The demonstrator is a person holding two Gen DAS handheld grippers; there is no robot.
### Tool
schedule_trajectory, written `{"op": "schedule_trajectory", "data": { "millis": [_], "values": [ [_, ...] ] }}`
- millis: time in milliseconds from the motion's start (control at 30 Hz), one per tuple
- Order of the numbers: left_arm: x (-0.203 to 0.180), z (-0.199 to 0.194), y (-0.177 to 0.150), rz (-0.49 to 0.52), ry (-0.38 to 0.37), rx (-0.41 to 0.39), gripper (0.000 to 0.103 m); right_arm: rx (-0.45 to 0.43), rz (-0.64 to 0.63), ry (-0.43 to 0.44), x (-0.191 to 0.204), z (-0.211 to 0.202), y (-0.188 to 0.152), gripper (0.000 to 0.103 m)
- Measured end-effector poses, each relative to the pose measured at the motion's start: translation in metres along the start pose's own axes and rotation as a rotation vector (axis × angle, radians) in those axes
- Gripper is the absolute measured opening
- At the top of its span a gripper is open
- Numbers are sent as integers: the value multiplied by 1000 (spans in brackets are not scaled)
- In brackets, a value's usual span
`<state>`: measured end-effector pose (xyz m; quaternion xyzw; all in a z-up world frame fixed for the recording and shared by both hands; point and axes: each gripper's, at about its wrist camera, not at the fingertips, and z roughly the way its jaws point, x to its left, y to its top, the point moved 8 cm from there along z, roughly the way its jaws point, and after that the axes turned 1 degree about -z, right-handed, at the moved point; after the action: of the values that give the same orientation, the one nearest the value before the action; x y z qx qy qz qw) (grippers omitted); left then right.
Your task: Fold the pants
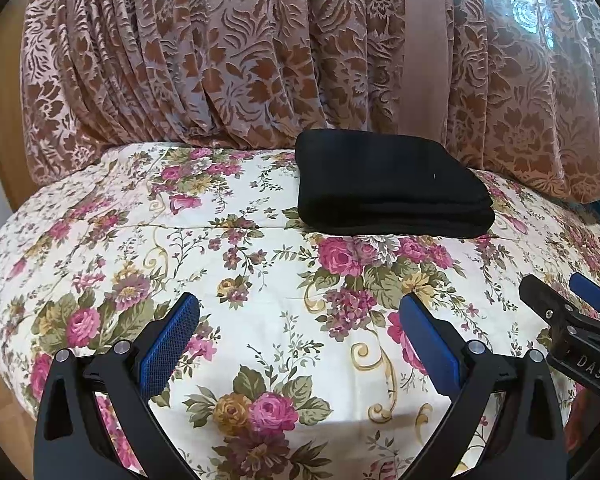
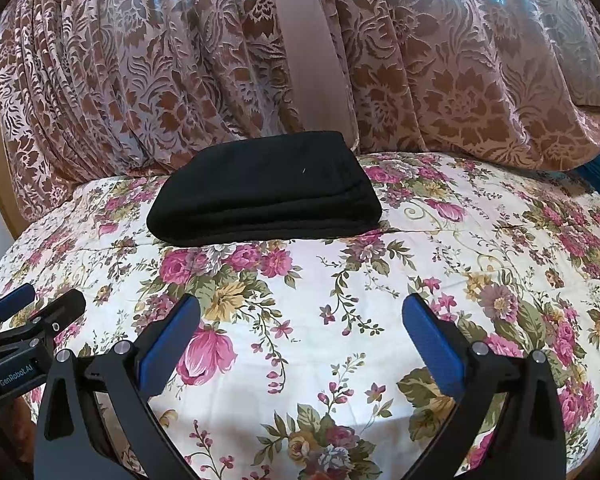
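Both our grippers, left gripper (image 1: 300, 344) and right gripper (image 2: 300, 344), hang with jaws spread wide, holding nothing, over bare floral bedspread (image 1: 260, 280). Ahead, well apart from us, the black pants (image 1: 392, 184) lie as a squared stack against the curtain (image 1: 220, 60). We judge folding finished; only withdrawal remains, with open room nearer us.

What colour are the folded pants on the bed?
The pants are plain black, best seen in the right wrist view.
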<state>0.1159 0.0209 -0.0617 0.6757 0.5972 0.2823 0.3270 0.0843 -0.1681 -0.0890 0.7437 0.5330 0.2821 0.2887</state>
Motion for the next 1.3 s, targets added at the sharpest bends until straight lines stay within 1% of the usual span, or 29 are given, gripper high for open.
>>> {"op": "schedule_trajectory", "data": {
  "millis": [833,1300],
  "values": [
    [-3,10,-7,-1,-8,33,99,22,8,3,-2,7,-2,101],
    [-3,25,-13,-7,-2,87,99,51,13,-1,-6,18,-7,101]
  ]
}}
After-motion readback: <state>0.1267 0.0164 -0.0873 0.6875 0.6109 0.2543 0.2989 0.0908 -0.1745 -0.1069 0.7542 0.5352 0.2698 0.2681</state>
